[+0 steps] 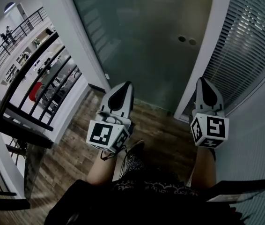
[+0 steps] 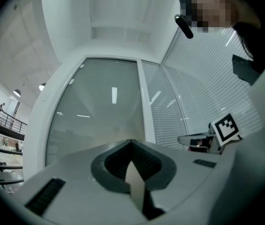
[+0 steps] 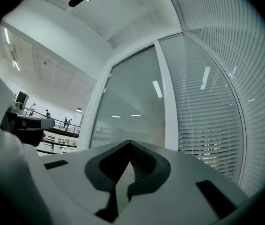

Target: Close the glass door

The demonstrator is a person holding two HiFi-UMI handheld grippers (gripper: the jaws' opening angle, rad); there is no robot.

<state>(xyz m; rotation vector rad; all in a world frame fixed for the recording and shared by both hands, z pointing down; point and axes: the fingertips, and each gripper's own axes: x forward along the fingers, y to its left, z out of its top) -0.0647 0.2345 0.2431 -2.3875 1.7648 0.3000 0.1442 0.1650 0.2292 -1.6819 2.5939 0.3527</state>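
The frosted glass door [image 1: 142, 41] stands straight ahead between white frame posts, with two small round fittings [image 1: 187, 40] near its right edge. It fills the middle of the left gripper view [image 2: 99, 121] and the right gripper view [image 3: 128, 111]. My left gripper [image 1: 127, 85] [image 2: 131, 143] points at the door's lower part, shut, with nothing between its jaws. My right gripper [image 1: 202, 81] [image 3: 129, 143] is aimed at the right frame post [image 1: 207, 64], also shut and empty. Neither gripper touches the door.
A wall of slatted blinds [image 1: 249, 36] runs along the right. To the left a black railing [image 1: 34, 78] guards a drop to a lower floor. Wooden floor [image 1: 76, 149] lies underfoot. People stand on a distant balcony [image 3: 48, 114].
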